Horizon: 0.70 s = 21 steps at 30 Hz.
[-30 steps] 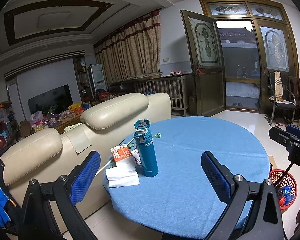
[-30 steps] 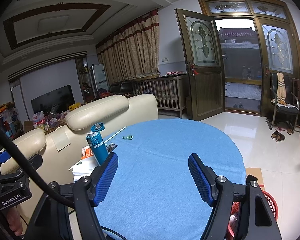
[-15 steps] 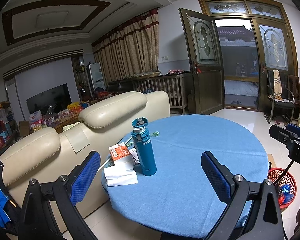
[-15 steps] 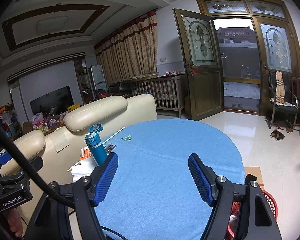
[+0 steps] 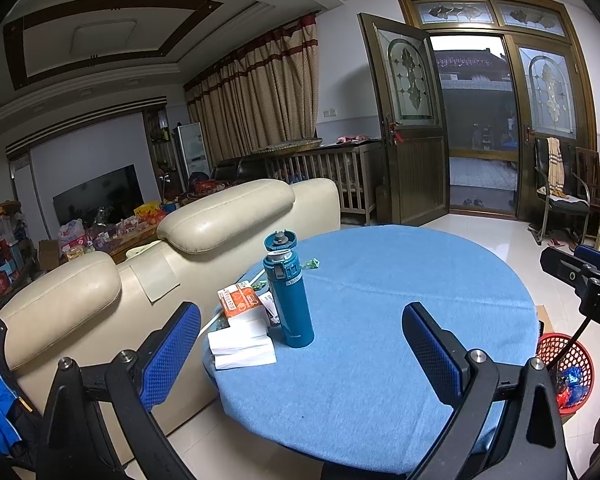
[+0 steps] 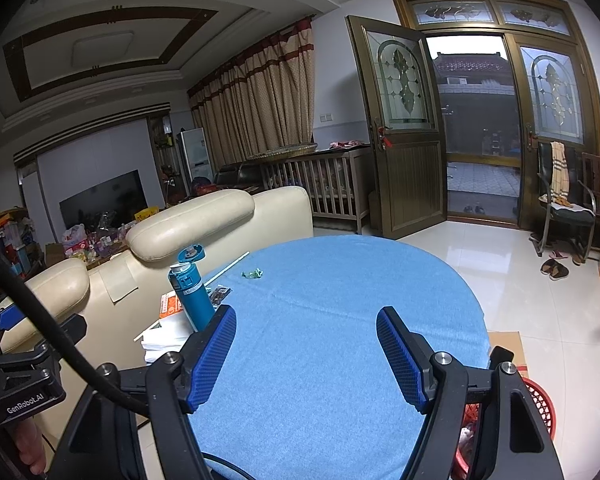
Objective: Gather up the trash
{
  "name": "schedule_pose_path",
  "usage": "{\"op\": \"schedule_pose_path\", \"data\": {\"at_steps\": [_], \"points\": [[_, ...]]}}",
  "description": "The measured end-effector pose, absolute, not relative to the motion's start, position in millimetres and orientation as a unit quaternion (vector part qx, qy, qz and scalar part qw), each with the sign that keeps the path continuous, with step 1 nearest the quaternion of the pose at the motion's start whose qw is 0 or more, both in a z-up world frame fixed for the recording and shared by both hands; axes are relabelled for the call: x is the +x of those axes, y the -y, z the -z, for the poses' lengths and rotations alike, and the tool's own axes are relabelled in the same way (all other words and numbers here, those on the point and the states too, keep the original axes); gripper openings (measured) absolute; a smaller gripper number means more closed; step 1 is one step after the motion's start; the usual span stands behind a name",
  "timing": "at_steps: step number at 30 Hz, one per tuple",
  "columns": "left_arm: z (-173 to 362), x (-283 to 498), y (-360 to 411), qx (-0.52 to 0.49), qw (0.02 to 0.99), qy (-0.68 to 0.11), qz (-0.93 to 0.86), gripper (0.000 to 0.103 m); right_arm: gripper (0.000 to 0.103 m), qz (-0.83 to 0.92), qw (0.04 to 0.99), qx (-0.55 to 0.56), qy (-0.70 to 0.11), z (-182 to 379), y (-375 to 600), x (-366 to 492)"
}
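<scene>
Two grippers, both mine, and both empty: the left gripper has its blue pads spread wide with nothing between them, and the right gripper stands the same way, jaws apart over bare cloth. Each hovers at the near edge of the round table, pointing slightly down across its blue cover.

Working outward from the left gripper, the first thing on the table is a teal bottle, upright, lid flipped open. Just beside it, toward the sofa, sits a stack of white boxes with an orange packet on top, and a thin white stick running along the table's edge. None of that reads to me as rubbish for certain (the packet might be; I can't tell whether it is empty).

The clearest piece of trash is a small green wrapper, crumpled, lying on the table beyond the bottle, well apart from both grippers. From the left camera it shows just behind the bottle's shoulder.

Off the table's right side, on the floor, stands a red mesh basket with some coloured scraps already in it, so I judge that collecting has begun or the bin was simply in use.

What's left, as I read it: nothing is gripped, and the wrapper is not yet picked up or dropped in the basket
</scene>
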State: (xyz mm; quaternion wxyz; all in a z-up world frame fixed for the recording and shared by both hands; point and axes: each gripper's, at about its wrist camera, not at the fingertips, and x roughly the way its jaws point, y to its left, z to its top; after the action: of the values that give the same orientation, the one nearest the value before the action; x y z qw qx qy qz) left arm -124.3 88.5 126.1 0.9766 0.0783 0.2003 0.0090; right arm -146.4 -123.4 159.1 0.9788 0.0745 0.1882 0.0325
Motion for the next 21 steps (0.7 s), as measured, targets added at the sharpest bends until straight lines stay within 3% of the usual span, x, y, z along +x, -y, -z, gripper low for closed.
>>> {"op": "schedule_pose_path", "data": {"at_steps": [21], "points": [[-123.0, -122.1, -86.3, 0.082, 0.975, -0.208, -0.007, 0.101, 0.076, -0.032, 0.978, 0.076, -0.190, -158.4, 123.7, -145.0]]}}
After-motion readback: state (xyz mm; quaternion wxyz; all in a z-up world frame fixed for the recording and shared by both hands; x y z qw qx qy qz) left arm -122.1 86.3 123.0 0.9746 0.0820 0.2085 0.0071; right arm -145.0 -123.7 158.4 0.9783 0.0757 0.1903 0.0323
